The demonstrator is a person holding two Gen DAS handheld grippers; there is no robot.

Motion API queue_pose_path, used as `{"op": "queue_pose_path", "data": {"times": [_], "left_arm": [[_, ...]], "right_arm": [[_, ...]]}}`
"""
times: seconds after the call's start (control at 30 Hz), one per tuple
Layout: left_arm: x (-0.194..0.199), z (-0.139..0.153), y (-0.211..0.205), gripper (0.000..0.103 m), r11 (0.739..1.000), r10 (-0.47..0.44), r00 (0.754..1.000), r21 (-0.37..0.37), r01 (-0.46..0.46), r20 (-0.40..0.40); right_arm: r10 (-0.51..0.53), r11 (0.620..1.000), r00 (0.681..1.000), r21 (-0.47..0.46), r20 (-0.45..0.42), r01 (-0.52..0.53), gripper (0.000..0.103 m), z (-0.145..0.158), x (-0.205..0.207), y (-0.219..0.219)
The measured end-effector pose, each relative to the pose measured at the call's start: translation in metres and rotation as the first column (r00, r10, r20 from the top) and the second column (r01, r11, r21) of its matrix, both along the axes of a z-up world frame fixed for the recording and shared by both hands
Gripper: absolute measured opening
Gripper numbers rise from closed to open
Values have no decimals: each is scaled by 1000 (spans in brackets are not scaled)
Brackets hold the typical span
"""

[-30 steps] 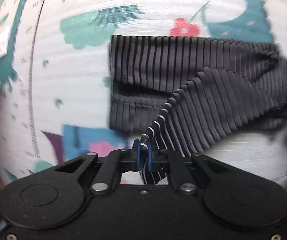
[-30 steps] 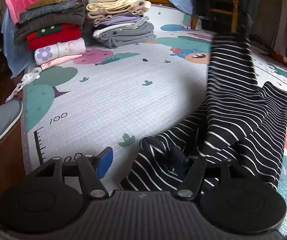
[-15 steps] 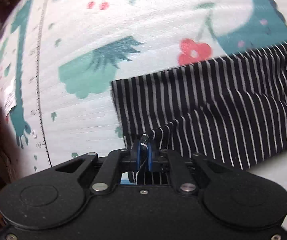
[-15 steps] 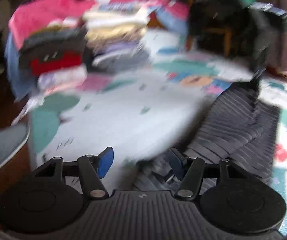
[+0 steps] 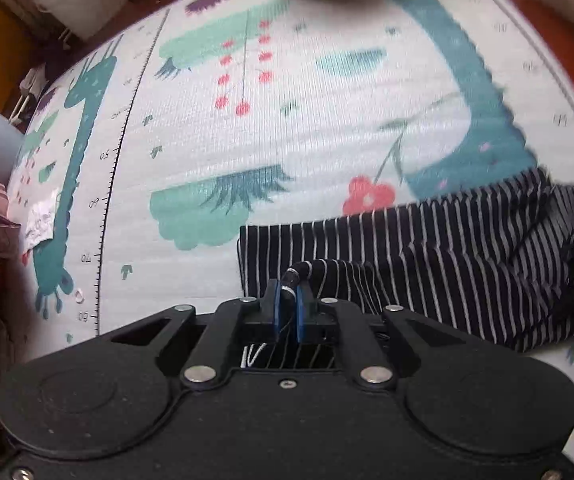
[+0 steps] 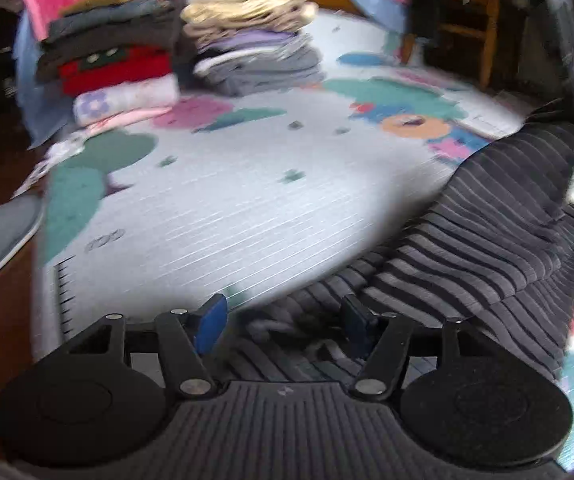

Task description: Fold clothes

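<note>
Right now my left gripper [image 5: 288, 309] is clamped on a fold of the soft black-and-white striped knit garment [image 5: 447, 256], lying at three o'clock on the printed play mat [image 5: 307, 128]. My right gripper [image 6: 283, 320] jaws are opening, limp cloth between them; I'd pinch hems.

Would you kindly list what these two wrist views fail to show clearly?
- Striped garment: right end blurred and cut off at the frame edge, left wrist view.
- Folded stacks: motion blur hides detail, right wrist view.
- Right tool: jaws opening; blur hides whether the pads touch cloth.
</note>
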State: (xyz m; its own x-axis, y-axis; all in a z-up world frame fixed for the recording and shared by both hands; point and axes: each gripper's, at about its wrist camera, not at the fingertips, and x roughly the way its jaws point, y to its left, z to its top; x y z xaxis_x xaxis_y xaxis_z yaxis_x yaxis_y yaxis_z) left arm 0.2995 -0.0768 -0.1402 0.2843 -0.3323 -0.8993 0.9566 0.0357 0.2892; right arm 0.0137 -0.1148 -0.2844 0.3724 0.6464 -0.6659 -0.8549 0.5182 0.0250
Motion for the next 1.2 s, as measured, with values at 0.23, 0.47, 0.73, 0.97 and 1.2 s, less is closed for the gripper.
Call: {"op": "queue_pose_path", "data": {"times": [0.23, 0.47, 0.73, 0.97, 1.2], "left_arm": [[51, -79, -9, 23, 936, 343, 938, 61, -345, 46], [54, -34, 89, 43, 550, 746, 629, -330, -767, -218], [3, -86, 100, 31, 348, 765, 491, -374, -860, -418], [27, -117, 46, 31, 432, 805, 519, -317, -844, -287], [-3, -91, 34, 31, 524, 766, 614, -368, -768, -190]], "right_arm": [[17, 1000, 1000, -8, -13, -17, 65, 4, -7, 4], [-112, 984, 994, 139, 6, 110, 50, 39, 21, -34], [-335, 933, 941, 153, 47, 324, 49, 31, 123, -60], [-354, 922, 929, 126, -106, 366, 48, -5, 142, -67], [-328, 936, 940, 104, -93, 336, 46, 5, 142, -76]]}}
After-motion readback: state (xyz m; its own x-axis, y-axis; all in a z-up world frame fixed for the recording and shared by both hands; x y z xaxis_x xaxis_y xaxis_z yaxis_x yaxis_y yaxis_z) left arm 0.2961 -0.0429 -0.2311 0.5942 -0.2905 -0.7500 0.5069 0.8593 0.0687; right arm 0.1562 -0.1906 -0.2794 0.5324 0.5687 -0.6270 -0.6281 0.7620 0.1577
